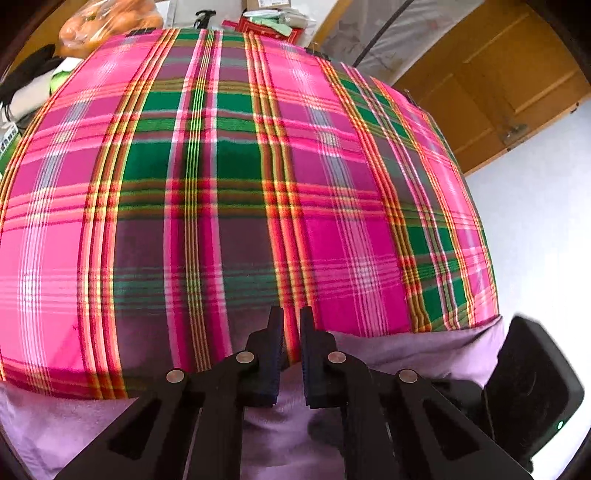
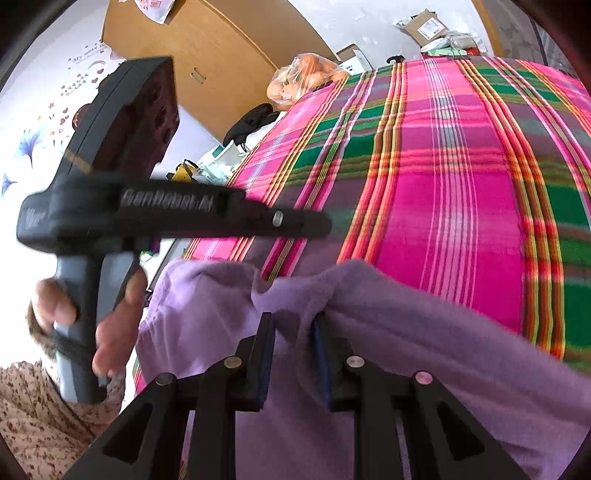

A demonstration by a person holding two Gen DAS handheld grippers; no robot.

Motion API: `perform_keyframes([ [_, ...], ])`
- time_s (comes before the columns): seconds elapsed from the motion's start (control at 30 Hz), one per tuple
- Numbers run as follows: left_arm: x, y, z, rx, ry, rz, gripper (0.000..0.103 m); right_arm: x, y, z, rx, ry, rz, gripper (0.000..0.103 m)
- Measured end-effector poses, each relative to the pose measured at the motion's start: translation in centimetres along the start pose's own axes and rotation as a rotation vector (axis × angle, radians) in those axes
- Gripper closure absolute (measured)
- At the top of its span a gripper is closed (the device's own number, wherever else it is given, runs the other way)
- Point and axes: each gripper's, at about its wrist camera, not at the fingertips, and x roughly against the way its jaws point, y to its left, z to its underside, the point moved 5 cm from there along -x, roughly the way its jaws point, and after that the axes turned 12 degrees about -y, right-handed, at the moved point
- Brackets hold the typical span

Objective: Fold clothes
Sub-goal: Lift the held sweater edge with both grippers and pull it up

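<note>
A lilac fleece garment [image 2: 424, 332] lies bunched along the near edge of a surface spread with a bright pink, green and purple plaid cloth [image 1: 236, 192]; whether that surface is a bed or a bench cannot be told. The right hand-held gripper [image 2: 293, 354] is pinching a raised ridge of the fleece, which rises between its two dark fingers, and the fabric drapes away to the right and near side. The left hand-held gripper [image 1: 291, 354] hovers low over the garment's near edge with its fingers drawn almost together; only a narrow slot shows between them, and it is unclear whether any fabric is caught there. In the right wrist view the left tool is seen from the side, level and pointing right toward the garment, with a person's hand [image 2: 110, 317] wrapped around its grey handle and a floral-print sleeve [image 2: 33, 417] below. A judgement on doing this fold well: both tools should hold matching points on the same edge, lift it evenly, and carry it far across the plaid cloth so the fleece lands flat without the bunched ridge. At the far end sit a plastic bag of orange goods [image 2: 303, 77] and cardboard boxes [image 2: 424, 26].
</note>
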Motion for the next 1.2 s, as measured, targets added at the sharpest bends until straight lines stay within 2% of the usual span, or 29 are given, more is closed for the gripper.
perform_keyframes([
  [0.07,0.2,0.5,0.3,0.006,0.006,-0.003,0.094,-0.5,0.0,-0.5,0.000,-0.007,0.003,0.081],
  [0.17,1.5,1.8,0.4,0.033,0.007,-0.003,0.093,-0.8,0.0,-1.4,0.012,-0.024,0.021,0.091],
  [0.23,1.8,2.2,0.4,0.051,0.003,-0.006,0.093,-1.2,-0.2,-2.1,0.024,-0.033,0.052,0.093],
  [0.57,1.4,3.5,0.5,0.099,0.017,-0.019,0.093,-4.6,-1.9,-4.7,0.051,0.002,0.135,0.093],
  [0.7,1.4,3.3,0.6,0.102,0.018,-0.014,0.093,-4.6,-2.3,-5.4,0.068,0.012,0.169,0.089],
  [0.77,1.5,3.1,0.6,0.102,0.016,-0.009,0.093,-3.5,-2.9,-6.3,0.077,-0.025,0.214,0.089],
  [0.93,2.3,2.4,0.9,0.084,0.003,0.007,0.093,2.4,-4.4,-7.1,0.124,-0.106,0.264,0.088],
  [1.07,2.6,1.8,1.5,0.061,0.005,0.025,0.092,7.0,-6.4,-5.3,0.139,-0.107,0.315,0.088],
  [1.2,1.8,1.3,2.1,0.051,0.027,0.030,0.092,9.1,-8.1,-2.8,0.156,-0.065,0.346,0.086],
])
